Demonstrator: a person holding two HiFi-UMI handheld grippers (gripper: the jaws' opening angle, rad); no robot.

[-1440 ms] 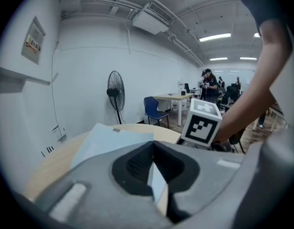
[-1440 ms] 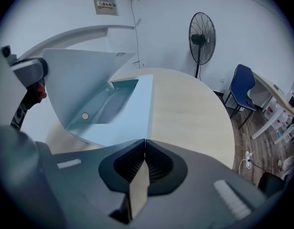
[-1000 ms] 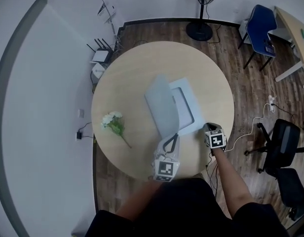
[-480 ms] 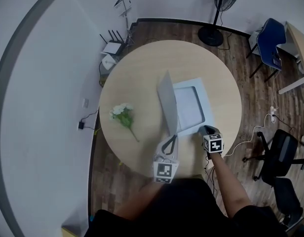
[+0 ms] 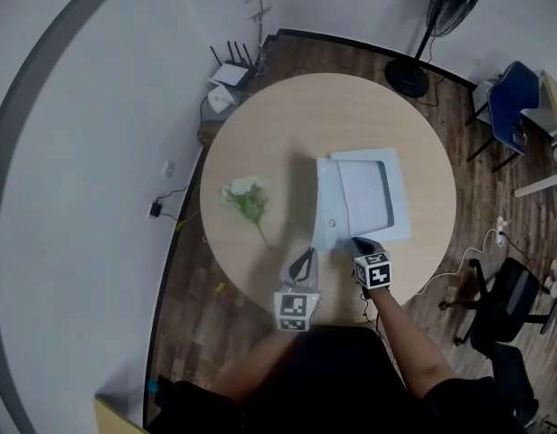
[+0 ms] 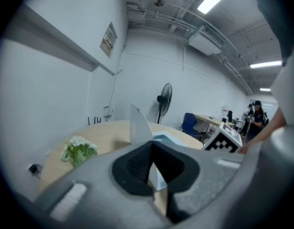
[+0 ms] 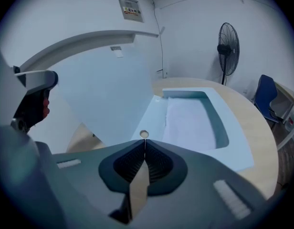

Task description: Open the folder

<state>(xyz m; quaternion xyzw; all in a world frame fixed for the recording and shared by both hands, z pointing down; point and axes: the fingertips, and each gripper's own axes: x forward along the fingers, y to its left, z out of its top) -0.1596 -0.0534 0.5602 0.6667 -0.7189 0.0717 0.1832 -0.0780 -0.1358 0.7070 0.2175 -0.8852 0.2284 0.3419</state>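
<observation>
Head view, setting: round wooden table (image 5: 260,134); sprig of white flowers (image 5: 247,199) lies well apart, left of the work.
Item: folder (image 5: 373,202), pale blue, thin plastic; its back lies flat on the table right of centre, near edge toward the person.
Contents: white sheet (image 7: 187,120) in the folder's pocket, lying flat.
Cover: cover (image 7: 104,94) raised on its hinge along the folder's left side, standing steeply; it shows nearly edge-on from above and as a broad pale panel in the right gripper view.
Fastening: round snap stud (image 7: 143,134) on the bare strip beside the pocket, undone.
Left gripper: left gripper (image 5: 307,253) has its jaws pinched on the cover's near corner; a pale sliver of sheet runs between the pads and rises above the tips in the left gripper view.
Right gripper: right gripper (image 5: 355,241) has its jaws closed tip to tip, nothing visible between them, the tips at the folder's near edge just before the stud.
Handling, judged: light and flexible; a large thin panel will likely bow or flop when held by one corner; smooth plastic may slip in the pads. The back is light enough to slide or lift with the cover unless pinned.
Grip advice, judged: hold the cover close to its free near corner, pads flat on both faces; keep weight on the back near the stud.
Progress, judged: mostly opened; the cover is not yet laid flat.
</observation>
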